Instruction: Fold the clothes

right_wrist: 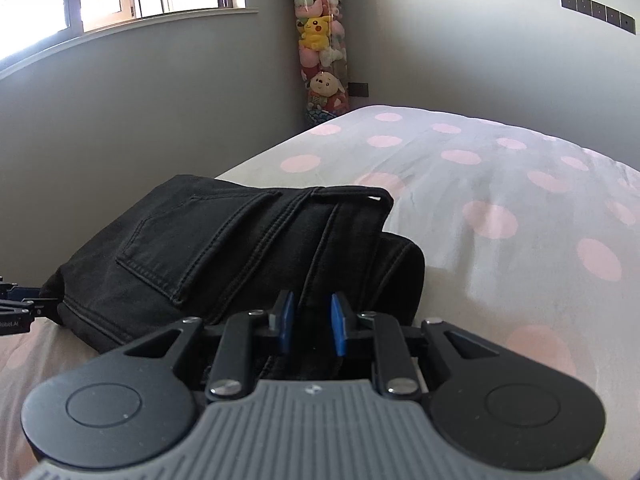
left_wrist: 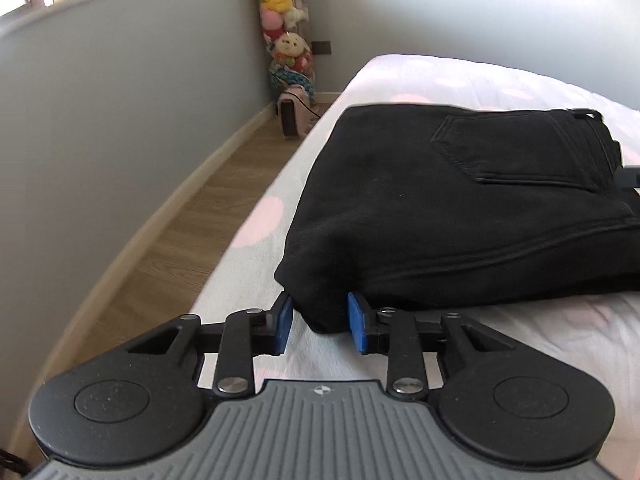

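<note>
Black jeans [left_wrist: 460,204] lie folded in a thick stack on the bed, back pocket up. My left gripper [left_wrist: 320,322] is open, its blue pads on either side of the stack's near left corner, which pokes between them. In the right wrist view the same jeans [right_wrist: 224,252] fill the middle. My right gripper [right_wrist: 311,322] is open a little, its jaws on either side of the near edge of the jeans by the waistband seam. The left gripper's tip shows at the left edge of that view [right_wrist: 16,308].
The bed sheet [right_wrist: 500,200] is white with pink dots. The bed's left edge drops to a wooden floor [left_wrist: 192,216]. A tall clear tube of plush toys [right_wrist: 320,44] stands in the room corner, with a small heater [left_wrist: 294,116] at its base.
</note>
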Motion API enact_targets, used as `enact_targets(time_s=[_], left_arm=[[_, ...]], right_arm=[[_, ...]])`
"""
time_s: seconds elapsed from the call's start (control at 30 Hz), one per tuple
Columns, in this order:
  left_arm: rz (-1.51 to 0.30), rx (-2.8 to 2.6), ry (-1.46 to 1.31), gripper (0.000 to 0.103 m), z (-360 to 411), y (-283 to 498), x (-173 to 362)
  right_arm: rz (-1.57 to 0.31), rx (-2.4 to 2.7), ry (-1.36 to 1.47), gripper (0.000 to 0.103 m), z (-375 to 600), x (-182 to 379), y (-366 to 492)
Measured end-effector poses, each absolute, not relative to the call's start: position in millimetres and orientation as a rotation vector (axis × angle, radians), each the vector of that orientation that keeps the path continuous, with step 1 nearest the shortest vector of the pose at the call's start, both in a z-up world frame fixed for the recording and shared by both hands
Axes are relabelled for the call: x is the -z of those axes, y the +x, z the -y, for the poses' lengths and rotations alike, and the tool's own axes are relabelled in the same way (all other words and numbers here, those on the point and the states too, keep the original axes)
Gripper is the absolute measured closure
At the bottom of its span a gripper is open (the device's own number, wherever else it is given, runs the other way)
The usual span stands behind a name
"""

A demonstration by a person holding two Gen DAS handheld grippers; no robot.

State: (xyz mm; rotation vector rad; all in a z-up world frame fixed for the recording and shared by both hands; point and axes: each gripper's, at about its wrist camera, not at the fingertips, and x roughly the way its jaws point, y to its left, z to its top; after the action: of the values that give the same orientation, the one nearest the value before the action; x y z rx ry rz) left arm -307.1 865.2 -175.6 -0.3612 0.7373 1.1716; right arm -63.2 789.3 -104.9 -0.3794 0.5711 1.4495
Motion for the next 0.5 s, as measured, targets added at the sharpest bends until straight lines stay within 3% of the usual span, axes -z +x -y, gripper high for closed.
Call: enact_targets(time_s=[0.2, 0.3, 0.37, 0.5], left_arm=[[-0.667, -1.240, -0.302, 0.064, -804, -296, 128], [-0.605, -1.275, -0.274, 0.043, -767, -290, 104], [-0.585, -1.301, -0.245, 0.037, -742, -286, 88], [-0.557, -1.315, -0.270, 0.026, -696, -282, 63]], right_arm=[[-0.551, -1.457, -0.368, 0.078, -748, 65, -83], [-0.496, -1.468, -0.403, 0.077, -718, 42, -106], [-0.464, -1.492, -0.418, 0.072, -696, 27, -120], [-0.404, -1.524, -0.478, 0.071, -648, 5, -150]])
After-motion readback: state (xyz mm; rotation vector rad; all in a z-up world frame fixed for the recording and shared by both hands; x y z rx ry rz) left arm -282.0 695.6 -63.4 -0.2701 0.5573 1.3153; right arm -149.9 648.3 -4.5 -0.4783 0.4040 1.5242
